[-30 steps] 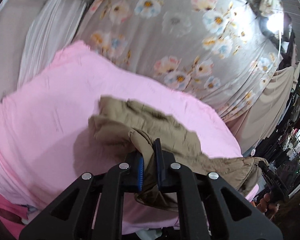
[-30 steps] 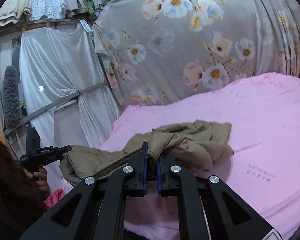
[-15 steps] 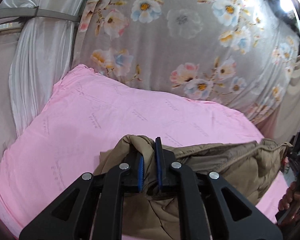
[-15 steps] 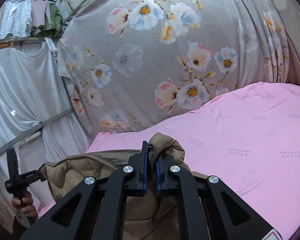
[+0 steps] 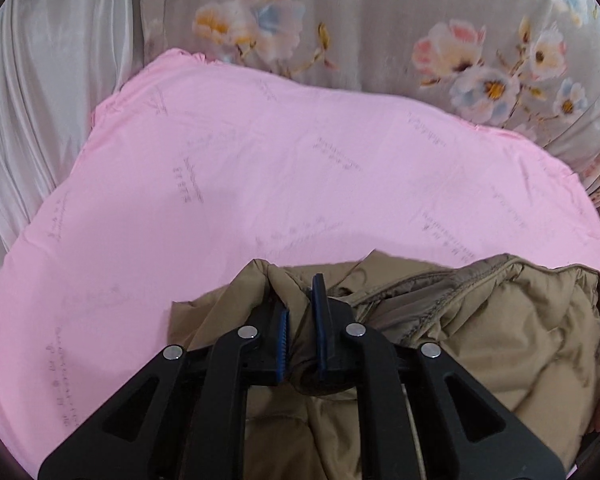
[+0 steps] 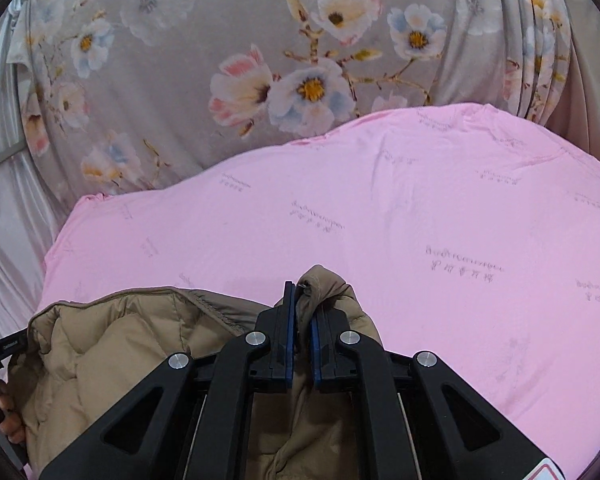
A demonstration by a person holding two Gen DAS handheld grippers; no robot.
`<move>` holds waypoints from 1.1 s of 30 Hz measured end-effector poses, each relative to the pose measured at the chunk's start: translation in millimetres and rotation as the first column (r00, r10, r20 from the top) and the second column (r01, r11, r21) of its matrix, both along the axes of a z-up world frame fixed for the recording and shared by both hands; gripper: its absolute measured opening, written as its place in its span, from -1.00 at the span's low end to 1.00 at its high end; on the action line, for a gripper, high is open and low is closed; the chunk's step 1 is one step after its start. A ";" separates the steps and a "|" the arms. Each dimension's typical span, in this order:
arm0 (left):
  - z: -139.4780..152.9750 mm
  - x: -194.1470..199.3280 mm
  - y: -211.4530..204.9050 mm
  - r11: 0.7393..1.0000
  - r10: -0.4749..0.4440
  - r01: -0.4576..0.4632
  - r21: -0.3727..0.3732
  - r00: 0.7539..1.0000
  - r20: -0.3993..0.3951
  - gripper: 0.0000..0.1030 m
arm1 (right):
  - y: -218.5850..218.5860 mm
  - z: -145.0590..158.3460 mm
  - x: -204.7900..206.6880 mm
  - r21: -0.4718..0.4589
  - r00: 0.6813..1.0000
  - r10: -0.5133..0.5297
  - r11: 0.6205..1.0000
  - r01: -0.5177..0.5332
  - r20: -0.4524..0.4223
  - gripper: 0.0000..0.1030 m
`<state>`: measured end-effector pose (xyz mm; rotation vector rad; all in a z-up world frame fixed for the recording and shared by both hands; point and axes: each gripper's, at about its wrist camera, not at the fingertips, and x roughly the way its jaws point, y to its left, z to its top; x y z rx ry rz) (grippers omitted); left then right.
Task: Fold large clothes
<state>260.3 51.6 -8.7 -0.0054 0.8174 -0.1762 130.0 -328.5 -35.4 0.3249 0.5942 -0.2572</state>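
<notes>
Pink sheet (image 5: 260, 184); jacket (image 5: 500, 320) between claw (image 5: 302, 320) pads

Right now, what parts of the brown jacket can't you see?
- Left wrist view: the jacket runs under the left gripper and off the bottom edge.
- Right wrist view: the right gripper covers its middle; its shape is bunched, unclear.
- Sleeves: not told apart.

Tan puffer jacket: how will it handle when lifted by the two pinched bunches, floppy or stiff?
Likely floppy: the jacket sags between the left gripper and right gripper. Probably light for its bulk, given the puffy quilting. The smooth shell may be slippery; each grip holds just a small bunch. It should settle on the pink sheet without rolling.
</notes>
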 end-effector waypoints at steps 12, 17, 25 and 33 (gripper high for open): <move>-41.6 12.5 -13.6 0.999 0.001 -0.002 0.035 1.000 0.001 -0.74 | -4.0 -47.5 26.5 0.038 0.991 0.010 0.999 -0.005 -0.136 -0.88; -47.6 14.6 -10.5 1.000 0.003 -0.003 0.005 1.000 -0.001 -0.74 | -3.6 -51.9 29.7 0.044 0.988 0.013 0.999 -0.006 -0.151 -0.87; -43.6 15.0 2.6 0.997 0.000 0.000 -0.076 1.000 0.002 -0.73 | -10.2 -47.2 24.9 0.104 0.993 0.033 0.994 -0.021 -0.117 -0.78; 44.1 -31.3 41.1 0.998 0.046 -0.040 -0.041 0.984 0.174 0.03 | -34.7 44.7 -49.1 0.170 0.988 -0.017 0.985 -0.010 0.157 0.13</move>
